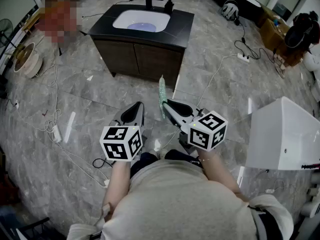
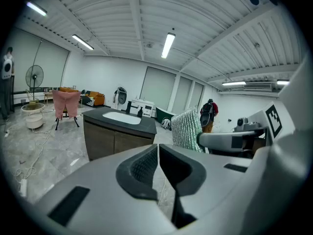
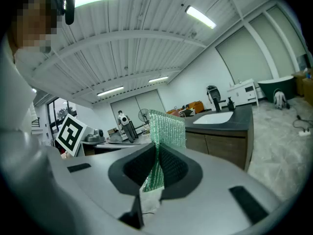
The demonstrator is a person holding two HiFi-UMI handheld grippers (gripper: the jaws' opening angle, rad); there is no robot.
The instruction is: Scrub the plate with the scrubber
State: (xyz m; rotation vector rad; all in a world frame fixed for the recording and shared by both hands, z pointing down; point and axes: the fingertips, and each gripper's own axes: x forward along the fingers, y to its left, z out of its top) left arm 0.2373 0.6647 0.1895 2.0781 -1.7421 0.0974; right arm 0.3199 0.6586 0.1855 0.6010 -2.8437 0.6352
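Note:
A green mesh scrubber [image 1: 161,96] stands upright between the jaws of my right gripper [image 1: 167,105], which is shut on it; it fills the jaw gap in the right gripper view [image 3: 166,129]. My left gripper [image 1: 135,112] is shut with nothing in it, its pads meeting in the left gripper view [image 2: 158,150]. Both grippers hang side by side above the floor, well short of the dark sink cabinet [image 1: 142,39]. Its white basin [image 1: 142,20] shows a bluish patch inside; I cannot make out a plate there.
A black faucet [image 1: 150,0] and a small bottle [image 1: 169,4] stand behind the basin. A white tub [image 1: 285,134] sits at the right. Cables and a power strip [image 1: 243,58] lie on the grey tiled floor. A white basket [image 1: 27,59] stands far left.

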